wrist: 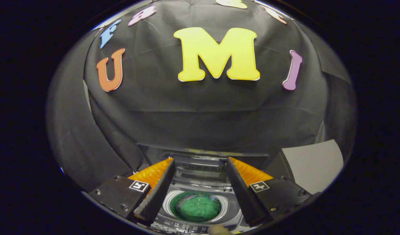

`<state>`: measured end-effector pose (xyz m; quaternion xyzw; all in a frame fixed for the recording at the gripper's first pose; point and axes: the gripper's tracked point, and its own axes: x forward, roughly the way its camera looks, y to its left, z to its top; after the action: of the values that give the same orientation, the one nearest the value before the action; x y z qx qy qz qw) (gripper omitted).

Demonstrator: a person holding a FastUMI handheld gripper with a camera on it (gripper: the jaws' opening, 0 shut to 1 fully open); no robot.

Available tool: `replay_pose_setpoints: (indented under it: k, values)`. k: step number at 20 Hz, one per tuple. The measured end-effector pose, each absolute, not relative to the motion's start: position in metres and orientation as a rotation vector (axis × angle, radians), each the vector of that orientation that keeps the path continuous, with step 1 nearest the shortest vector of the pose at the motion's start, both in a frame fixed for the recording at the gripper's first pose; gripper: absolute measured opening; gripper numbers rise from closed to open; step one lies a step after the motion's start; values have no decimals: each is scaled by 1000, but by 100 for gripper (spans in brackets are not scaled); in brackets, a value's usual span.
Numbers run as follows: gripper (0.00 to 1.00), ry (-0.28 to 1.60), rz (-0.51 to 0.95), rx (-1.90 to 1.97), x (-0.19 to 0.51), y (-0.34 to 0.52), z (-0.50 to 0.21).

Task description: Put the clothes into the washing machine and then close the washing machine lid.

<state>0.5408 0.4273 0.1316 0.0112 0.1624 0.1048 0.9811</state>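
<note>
Booth: clothes (199, 209) bunched in drum, gripper (200, 192) agape.

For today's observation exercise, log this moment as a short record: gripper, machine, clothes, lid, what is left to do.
gripper: gripper open, fingers spread, nothing between them
machine: washer below and just ahead of the fingers, drum opening seen between them
clothes: green cloth lying inside the drum
lid: lid raised, standing behind the opening
surroundings: grey panel beside the washer
left to do: close the lid
</note>
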Motion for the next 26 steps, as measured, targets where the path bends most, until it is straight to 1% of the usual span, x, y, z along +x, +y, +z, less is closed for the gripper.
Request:
replay_pose_setpoints:
  k: [8, 15, 21, 26]
  values:
    - [98, 367, 150, 36, 596, 435, 144]
    - [98, 473, 121, 16, 641, 452, 120]
    - [98, 574, 91, 16, 652, 460, 90]
    - [99, 571, 73, 41, 652, 453, 90]
